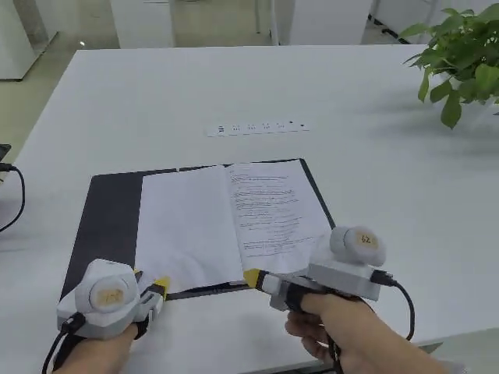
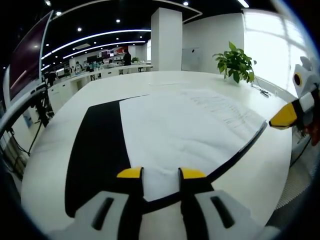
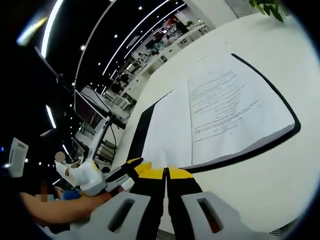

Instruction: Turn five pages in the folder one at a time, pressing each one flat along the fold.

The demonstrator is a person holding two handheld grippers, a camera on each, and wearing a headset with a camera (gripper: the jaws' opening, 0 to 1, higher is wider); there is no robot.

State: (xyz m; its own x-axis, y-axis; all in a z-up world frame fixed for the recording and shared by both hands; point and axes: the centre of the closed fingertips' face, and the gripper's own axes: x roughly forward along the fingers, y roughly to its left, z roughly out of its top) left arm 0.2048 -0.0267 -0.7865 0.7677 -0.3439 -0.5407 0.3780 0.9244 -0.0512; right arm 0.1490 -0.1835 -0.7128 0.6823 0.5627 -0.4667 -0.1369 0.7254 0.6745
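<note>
We've got the folder (image 1: 109,218) open on the worktop (image 1: 374,195), fold (image 1: 231,226) running straight away from us. Our right hand-held gripper (image 1: 251,277), jaws closed & empty, sits at its near end, printed page (image 1: 277,210) just ahead-right. The left hand-held gripper (image 1: 160,285), jaws slightly apart, sits by the blank page (image 1: 187,226).

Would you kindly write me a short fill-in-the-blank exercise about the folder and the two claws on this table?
1. The folder lies ____ on the white table.
2. The left claw has its jaws apart, whereas the right claw has its jaws ____.
3. In the head view, the printed page lies to the ____ of the fold.

Missing words: open; shut; right.
</note>
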